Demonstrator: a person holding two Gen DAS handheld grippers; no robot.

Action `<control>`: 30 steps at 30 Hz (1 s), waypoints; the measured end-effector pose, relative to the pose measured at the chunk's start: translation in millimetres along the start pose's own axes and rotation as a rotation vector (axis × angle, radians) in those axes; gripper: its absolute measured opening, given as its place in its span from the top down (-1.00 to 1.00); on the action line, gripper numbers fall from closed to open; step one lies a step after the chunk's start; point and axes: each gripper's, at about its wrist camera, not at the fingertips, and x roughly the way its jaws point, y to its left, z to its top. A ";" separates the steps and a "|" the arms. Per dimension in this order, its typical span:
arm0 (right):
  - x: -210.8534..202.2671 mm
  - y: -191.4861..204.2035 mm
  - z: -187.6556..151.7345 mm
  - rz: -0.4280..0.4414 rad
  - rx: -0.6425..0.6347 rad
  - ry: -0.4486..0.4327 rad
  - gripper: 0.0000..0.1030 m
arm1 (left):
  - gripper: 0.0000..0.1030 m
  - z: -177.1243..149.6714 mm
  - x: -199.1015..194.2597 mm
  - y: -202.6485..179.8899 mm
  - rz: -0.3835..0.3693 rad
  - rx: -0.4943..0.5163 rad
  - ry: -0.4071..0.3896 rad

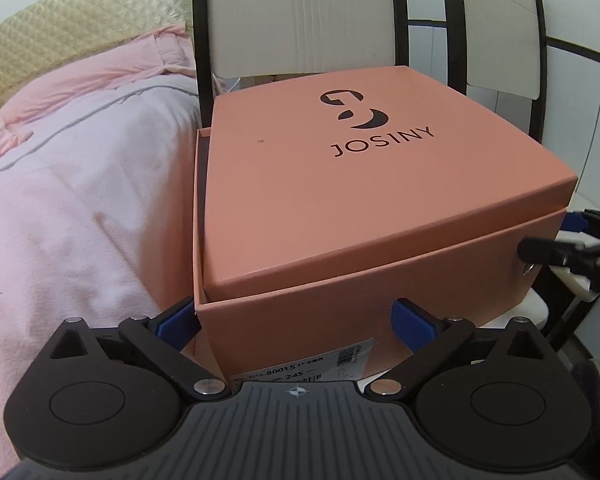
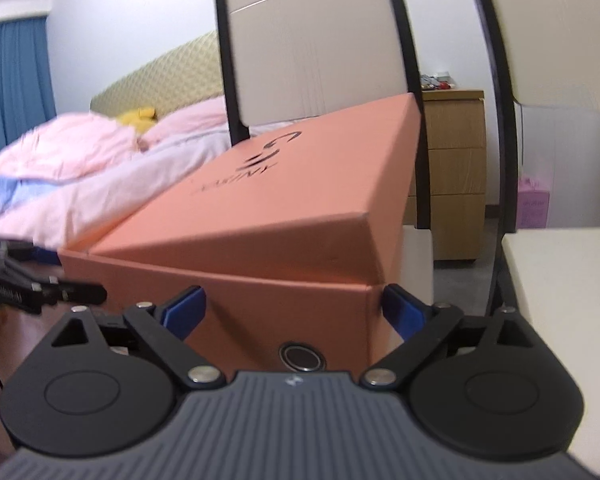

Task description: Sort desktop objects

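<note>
Straight ahead of both fingers, I am facing the pink shoebox on the chair seat, its lid sitting askew, with my left gripper and right gripper spread wide, gripping nothing, at adjacent walls, equally near.

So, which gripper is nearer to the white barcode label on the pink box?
Left. The left gripper faces the box side carrying the label, directly between its open fingers. The right gripper is at the adjacent side, by the round metal eyelet.
</note>
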 end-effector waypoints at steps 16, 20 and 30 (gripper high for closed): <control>-62.4 1.7 -18.4 -0.067 0.001 -0.010 -0.85 | -0.99 -2.5 -9.0 -26.2 -0.109 0.148 0.024; -87.6 2.0 -18.3 -0.034 0.076 -0.075 -0.85 | -0.99 -0.3 -12.9 -24.2 -0.105 0.148 -0.014; -101.5 -13.2 -17.8 -0.028 0.181 -0.106 -0.88 | -0.99 2.2 -14.9 -22.9 -0.115 0.135 -0.021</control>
